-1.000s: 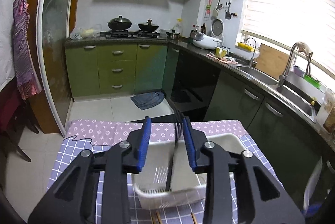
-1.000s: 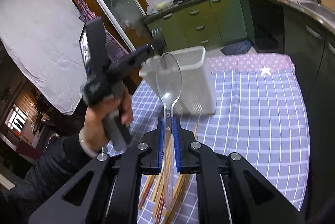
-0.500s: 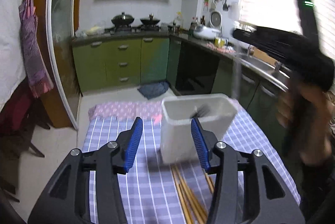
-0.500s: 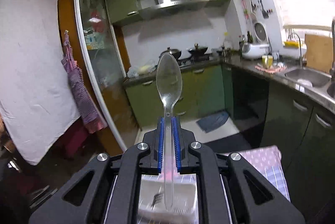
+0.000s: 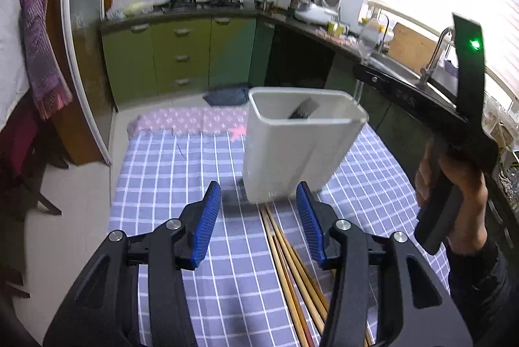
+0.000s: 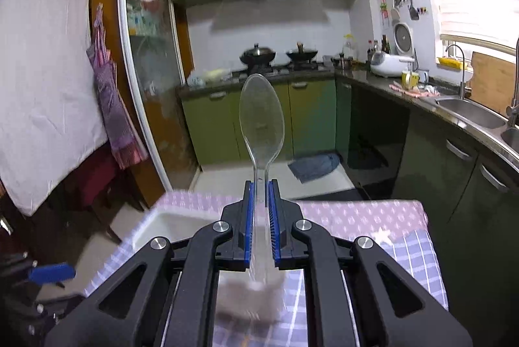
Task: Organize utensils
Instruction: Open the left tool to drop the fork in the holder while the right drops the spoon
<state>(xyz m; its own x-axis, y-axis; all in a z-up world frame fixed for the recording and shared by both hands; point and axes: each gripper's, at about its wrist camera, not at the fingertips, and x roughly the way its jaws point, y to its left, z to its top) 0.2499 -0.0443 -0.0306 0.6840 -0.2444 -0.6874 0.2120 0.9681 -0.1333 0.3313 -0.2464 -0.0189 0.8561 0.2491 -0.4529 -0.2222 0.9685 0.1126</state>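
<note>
Two handheld grippers work over a table (image 5: 155,172) covered in a blue checked cloth in a green-cabinet kitchen. On the left gripper (image 5: 259,214) the jaws stand apart with nothing between them, near a white plastic utensil bin (image 5: 292,152) that already holds a dark utensil (image 5: 303,108). Wooden chopsticks (image 5: 292,262) lie on the cloth just in front of the bin. On the right gripper (image 6: 260,210) the jaws are clamped on the handle of a clear plastic spoon (image 6: 261,120), bowl pointing up, held beside the bin's rim.
</note>
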